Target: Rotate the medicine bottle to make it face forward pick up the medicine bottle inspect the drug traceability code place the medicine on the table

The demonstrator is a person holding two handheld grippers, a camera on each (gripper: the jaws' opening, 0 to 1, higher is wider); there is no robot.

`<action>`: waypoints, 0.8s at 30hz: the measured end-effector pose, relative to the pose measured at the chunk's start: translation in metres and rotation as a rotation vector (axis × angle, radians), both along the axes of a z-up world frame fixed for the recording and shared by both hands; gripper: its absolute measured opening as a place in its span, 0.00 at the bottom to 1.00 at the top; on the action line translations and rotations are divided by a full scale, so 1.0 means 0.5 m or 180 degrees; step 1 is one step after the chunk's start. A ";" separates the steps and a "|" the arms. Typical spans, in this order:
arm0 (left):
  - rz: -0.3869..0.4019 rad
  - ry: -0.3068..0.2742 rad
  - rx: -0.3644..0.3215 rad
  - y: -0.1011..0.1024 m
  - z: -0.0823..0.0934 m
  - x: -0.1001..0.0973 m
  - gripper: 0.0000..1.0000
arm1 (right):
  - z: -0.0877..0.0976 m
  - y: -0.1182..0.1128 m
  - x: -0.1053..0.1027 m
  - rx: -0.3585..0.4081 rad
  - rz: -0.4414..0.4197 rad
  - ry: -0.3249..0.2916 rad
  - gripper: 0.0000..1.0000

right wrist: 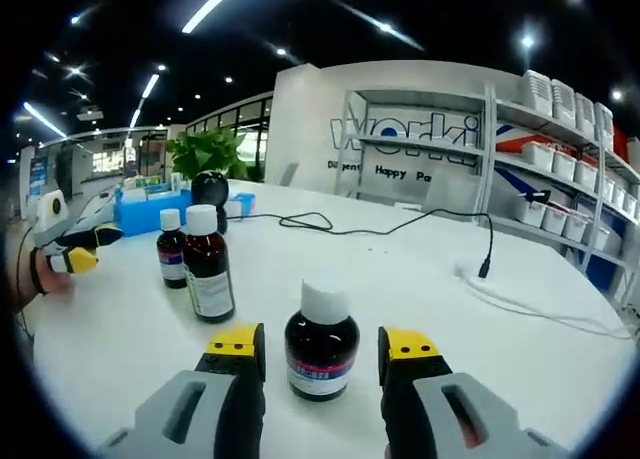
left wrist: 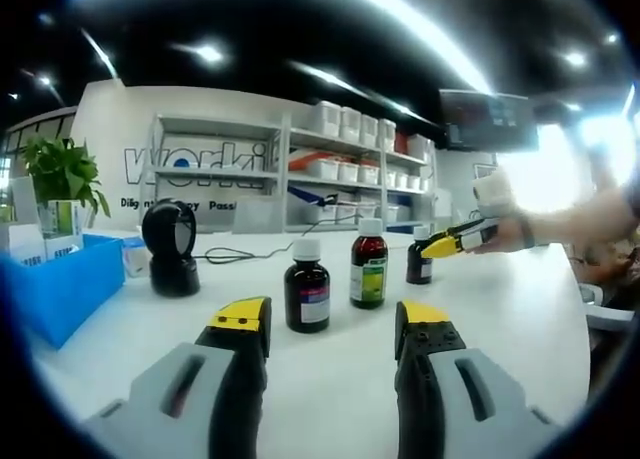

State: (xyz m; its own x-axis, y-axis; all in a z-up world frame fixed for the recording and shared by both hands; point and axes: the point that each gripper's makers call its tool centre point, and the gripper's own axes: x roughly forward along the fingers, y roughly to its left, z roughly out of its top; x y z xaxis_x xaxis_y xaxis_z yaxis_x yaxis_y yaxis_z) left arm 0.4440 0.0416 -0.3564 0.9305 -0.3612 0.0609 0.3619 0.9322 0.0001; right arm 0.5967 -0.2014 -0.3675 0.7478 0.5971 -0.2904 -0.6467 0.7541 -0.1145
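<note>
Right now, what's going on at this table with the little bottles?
A person holds a gripper in each hand over a white table with three dark medicine bottles. The right gripper is open around the nearest short bottle, not yet clamped. The left gripper hangs open, short of the other two bottles. A black scanner stands nearby.

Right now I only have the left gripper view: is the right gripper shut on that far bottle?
Observer: No. In the right gripper view the right gripper is open, with its jaws either side of the small dark bottle and a gap showing on each side.
Operator: Does its label face that camera?
Observer: Yes, a white label with a pink band faces it, but the print is too small to read.
Operator: Anything beyond it?
Observer: A black cable lies on the table farther back. Its loose end is well apart from the bottle.
</note>
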 end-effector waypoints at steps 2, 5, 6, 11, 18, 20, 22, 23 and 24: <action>-0.0006 0.0006 0.0008 0.002 -0.002 0.002 0.40 | -0.010 -0.002 0.013 -0.0011 -0.0030 0.0026 0.40; -0.0005 0.0008 0.0001 0.004 -0.003 0.003 0.40 | -0.024 0.004 0.011 -0.0026 -0.0031 0.0073 0.40; -0.0005 0.0009 -0.0006 0.005 -0.003 0.004 0.40 | -0.028 0.006 0.007 -0.0035 -0.0029 0.0080 0.40; -0.0010 0.0018 0.0017 0.006 -0.006 0.005 0.40 | -0.026 0.013 0.014 0.0043 -0.0046 0.0118 0.38; 0.0012 0.0032 0.0016 0.006 -0.009 0.005 0.40 | -0.048 0.010 0.009 -0.0069 -0.0017 0.0118 0.36; 0.0019 0.0037 0.0016 0.008 -0.010 0.007 0.40 | -0.051 0.013 0.011 -0.0078 -0.0010 0.0128 0.36; 0.0022 0.0044 0.0038 0.008 -0.012 0.008 0.40 | -0.053 0.017 0.011 -0.0078 -0.0018 0.0124 0.36; 0.0021 0.0046 0.0043 0.008 -0.013 0.008 0.40 | -0.053 0.019 0.011 -0.0049 -0.0021 0.0127 0.35; 0.0022 0.0048 0.0047 0.008 -0.013 0.008 0.40 | -0.052 0.019 0.017 -0.0014 -0.0029 0.0131 0.35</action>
